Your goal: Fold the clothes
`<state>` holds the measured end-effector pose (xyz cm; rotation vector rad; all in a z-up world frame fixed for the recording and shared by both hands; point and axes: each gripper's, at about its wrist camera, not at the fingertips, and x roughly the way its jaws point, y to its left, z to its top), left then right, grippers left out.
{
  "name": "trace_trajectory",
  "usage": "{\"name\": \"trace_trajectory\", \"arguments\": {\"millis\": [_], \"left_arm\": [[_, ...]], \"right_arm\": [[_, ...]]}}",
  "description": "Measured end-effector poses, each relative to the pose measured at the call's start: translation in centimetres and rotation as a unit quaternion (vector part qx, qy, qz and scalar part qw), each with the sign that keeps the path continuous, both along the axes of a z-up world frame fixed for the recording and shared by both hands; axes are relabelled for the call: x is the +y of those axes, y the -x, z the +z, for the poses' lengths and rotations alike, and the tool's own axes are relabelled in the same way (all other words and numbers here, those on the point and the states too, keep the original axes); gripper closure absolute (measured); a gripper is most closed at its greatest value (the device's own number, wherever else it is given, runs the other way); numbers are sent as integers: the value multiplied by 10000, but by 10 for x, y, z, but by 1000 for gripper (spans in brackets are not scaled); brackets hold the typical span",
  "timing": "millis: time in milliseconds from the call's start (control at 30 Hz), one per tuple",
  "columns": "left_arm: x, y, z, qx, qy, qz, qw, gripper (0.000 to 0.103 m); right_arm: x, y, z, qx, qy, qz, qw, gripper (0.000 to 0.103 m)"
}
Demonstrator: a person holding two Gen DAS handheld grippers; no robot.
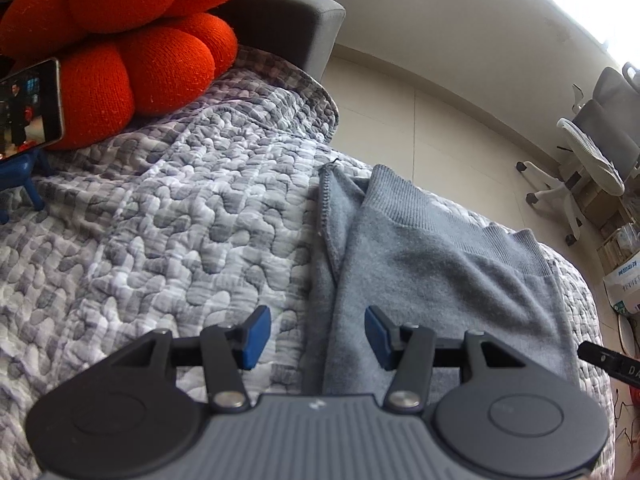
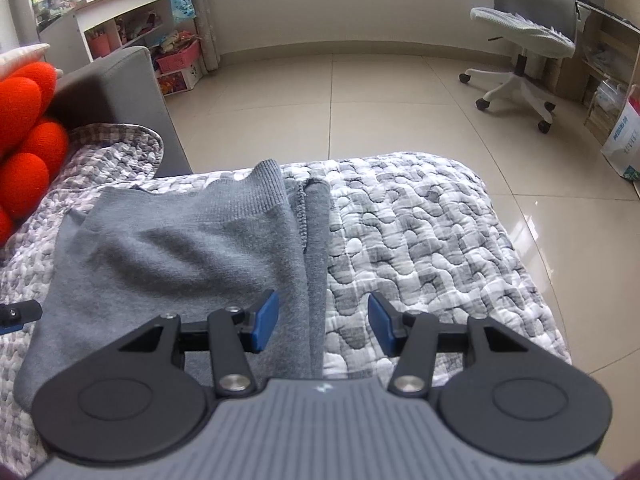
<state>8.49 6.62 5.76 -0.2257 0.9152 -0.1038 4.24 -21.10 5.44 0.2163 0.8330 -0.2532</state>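
Grey knit sweatshirt-type garment with ribbed hem (image 1: pixel 432 264) lies on the grey-and-white quilted patchwork cover (image 1: pixel 168 216) of the sofa seat, partly folded: one side is turned in over the body, overlock seam exposed along the long edge. Ribbed band sits at the far end, toward the seat's front edge.

Left gripper (image 1: pixel 316 334): blue pads apart, nothing between them, hanging over the garment's left long edge. Right gripper (image 2: pixel 323 322): also spread and empty, straddling the garment's right long edge, left pad over cloth, right pad over quilt.

Stage is ambiguous: the layout fits a lengthwise fold just laid down with both tools released, or a half-folded piece about to be re-gripped for the next fold. Pictures don't settle which.

If a pinch comes next, judgement: take all layers at the edge, both sides level with each other, or the stacked layers will shear and the seam edge will skew. Fleece looks thick, so bite deep.

View differences:
- Left wrist view only: phone on a blue stand (image 1: pixel 30 108), propped against the orange knotted knit cushion (image 1: pixel 132 40); also the other tool's black tip at the right margin.
- Right wrist view only: the garment's whole width with its creased middle, open quilt to its right, white shelf unit (image 2: pixel 120 20), full white office chair (image 2: pixel 524 36).
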Motion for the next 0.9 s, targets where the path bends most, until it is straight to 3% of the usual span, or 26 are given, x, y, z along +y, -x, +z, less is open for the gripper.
{"name": "trace_trajectory", "arguments": {"millis": [533,667,900], "left_arm": [[32,44,5,250,511,-235,9981,47],[46,50,1,341,494,-11,9982,46],[59,54,4,309,794,110,9963,45]], "right_arm": [[4,34,9,19,-359,591,9976,49],[-5,44,5,42,-716,565,9958,46],[-24,59,-2,95,-1338,490,9898,45]]}}
